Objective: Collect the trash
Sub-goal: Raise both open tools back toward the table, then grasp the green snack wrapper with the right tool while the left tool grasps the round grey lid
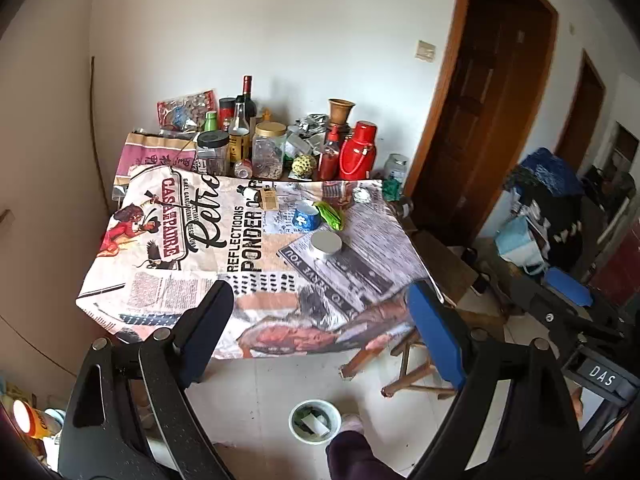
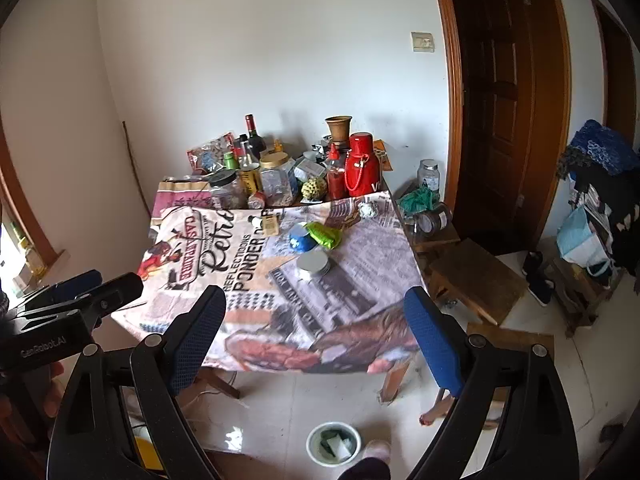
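On the printed tablecloth (image 1: 192,280) lie a green wrapper (image 1: 330,214) (image 2: 324,234), a blue cup (image 1: 305,216) (image 2: 300,238), a round silver tin (image 1: 326,243) (image 2: 314,262), a small tan box (image 1: 267,199) (image 2: 270,224) and a crumpled foil ball (image 1: 362,194) (image 2: 368,210). A small white bin (image 1: 315,422) (image 2: 334,444) with scraps stands on the floor in front of the table. My left gripper (image 1: 320,320) is open and empty, held above the table's near edge. My right gripper (image 2: 316,320) is open and empty beside it; it also shows in the left wrist view (image 1: 560,296).
Bottles, jars and a red thermos (image 1: 358,150) (image 2: 362,164) crowd the table's far end. Wooden stools (image 2: 476,276) stand right of the table, by a brown door (image 2: 508,100). Bags and clutter (image 2: 592,208) fill the far right. A person's foot (image 2: 376,450) is by the bin.
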`<move>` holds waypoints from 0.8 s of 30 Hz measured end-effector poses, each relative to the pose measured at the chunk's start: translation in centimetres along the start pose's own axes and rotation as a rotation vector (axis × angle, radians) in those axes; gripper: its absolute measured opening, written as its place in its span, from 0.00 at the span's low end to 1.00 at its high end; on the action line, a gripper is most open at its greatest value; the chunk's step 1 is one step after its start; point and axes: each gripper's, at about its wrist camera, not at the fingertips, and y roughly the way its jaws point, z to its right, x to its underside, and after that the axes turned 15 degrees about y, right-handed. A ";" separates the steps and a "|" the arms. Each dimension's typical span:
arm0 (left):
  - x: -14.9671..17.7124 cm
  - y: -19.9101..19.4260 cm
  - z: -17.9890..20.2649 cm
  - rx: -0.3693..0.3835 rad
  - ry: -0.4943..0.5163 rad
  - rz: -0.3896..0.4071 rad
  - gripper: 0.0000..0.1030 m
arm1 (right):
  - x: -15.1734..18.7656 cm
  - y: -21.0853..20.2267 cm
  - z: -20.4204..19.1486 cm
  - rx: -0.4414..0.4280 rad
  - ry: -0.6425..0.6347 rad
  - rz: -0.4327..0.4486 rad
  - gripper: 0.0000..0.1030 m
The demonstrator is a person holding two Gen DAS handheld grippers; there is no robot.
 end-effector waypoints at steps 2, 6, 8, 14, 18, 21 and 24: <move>-1.3 1.5 0.1 0.001 -0.018 -0.005 0.86 | -1.6 1.1 0.6 -0.013 -0.010 0.004 0.86; -4.6 4.4 0.8 -0.025 -0.040 0.004 0.86 | -4.9 3.2 1.8 -0.026 -0.037 -0.003 0.86; -6.1 5.8 1.2 -0.030 -0.056 0.008 0.86 | -6.8 4.2 2.4 -0.042 -0.060 -0.003 0.86; -9.4 11.1 2.5 -0.063 -0.085 -0.031 0.86 | -10.4 7.8 4.2 -0.066 -0.106 -0.030 0.86; -10.1 14.7 3.1 -0.064 -0.097 -0.084 0.86 | -11.7 10.7 5.3 -0.061 -0.102 -0.071 0.86; -10.2 17.7 3.1 -0.047 -0.091 -0.144 0.86 | -12.3 13.0 6.0 -0.048 -0.076 -0.113 0.86; -10.2 20.8 2.7 -0.038 -0.073 -0.199 0.86 | -12.6 15.1 6.5 -0.035 -0.036 -0.149 0.86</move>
